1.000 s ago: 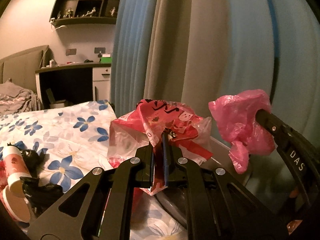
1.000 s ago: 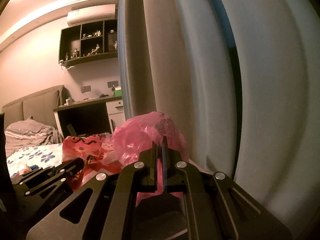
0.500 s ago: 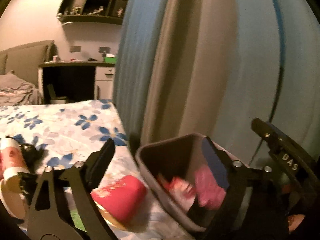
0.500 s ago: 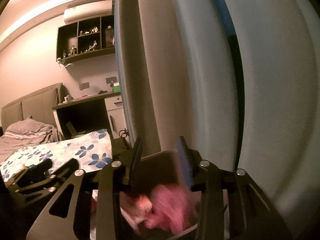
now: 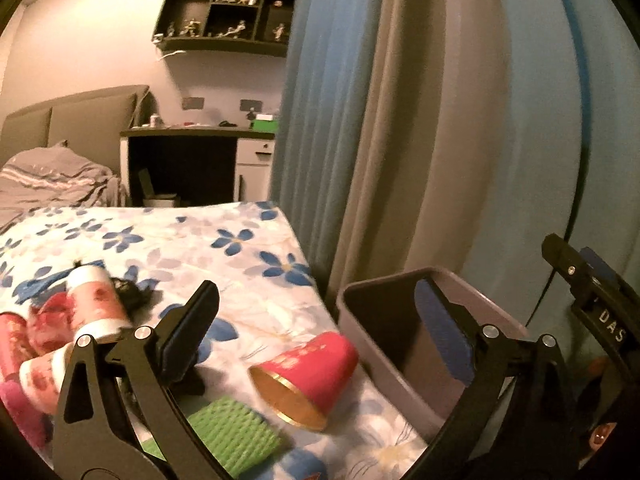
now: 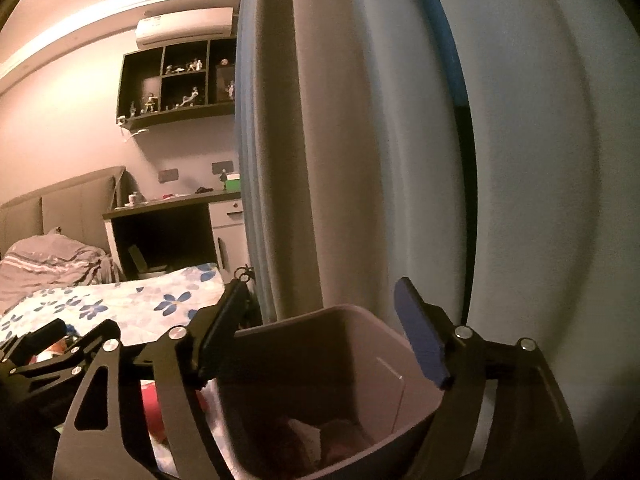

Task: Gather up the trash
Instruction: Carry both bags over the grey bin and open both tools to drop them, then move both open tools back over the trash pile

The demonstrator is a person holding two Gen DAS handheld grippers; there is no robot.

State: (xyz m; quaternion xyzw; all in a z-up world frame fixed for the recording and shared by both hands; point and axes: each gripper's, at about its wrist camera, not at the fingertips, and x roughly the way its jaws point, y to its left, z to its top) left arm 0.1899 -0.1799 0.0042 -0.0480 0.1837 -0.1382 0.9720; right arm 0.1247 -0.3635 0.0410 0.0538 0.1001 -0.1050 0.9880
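A grey trash bin (image 6: 304,316) stands beside the bed, against the curtain. Crumpled red and pink bags (image 6: 316,440) lie at its bottom. My right gripper (image 6: 320,332) hangs over the bin, its jaws opening with nothing between them. My left gripper (image 5: 316,320) is over the bed edge beside the bin (image 5: 384,280), its jaws also opening wide and empty. A red paper cup (image 5: 308,372) lies on its side on the floral sheet below it. Paper cups (image 5: 92,308) and black scraps (image 5: 132,292) lie further left. The right gripper (image 5: 592,292) shows at the far right.
A green knitted item (image 5: 232,424) lies on the bed (image 5: 240,264) near the left fingers. Blue-grey curtains (image 5: 400,120) hang close behind the bin. A dark desk (image 5: 192,160), a wall shelf (image 5: 224,12) and a rumpled blanket (image 5: 52,180) are at the back.
Both grippers opened and let go of their bags, the left a red one and the right a pink one, which fell into the bin. The left gripper swung left toward the bed.
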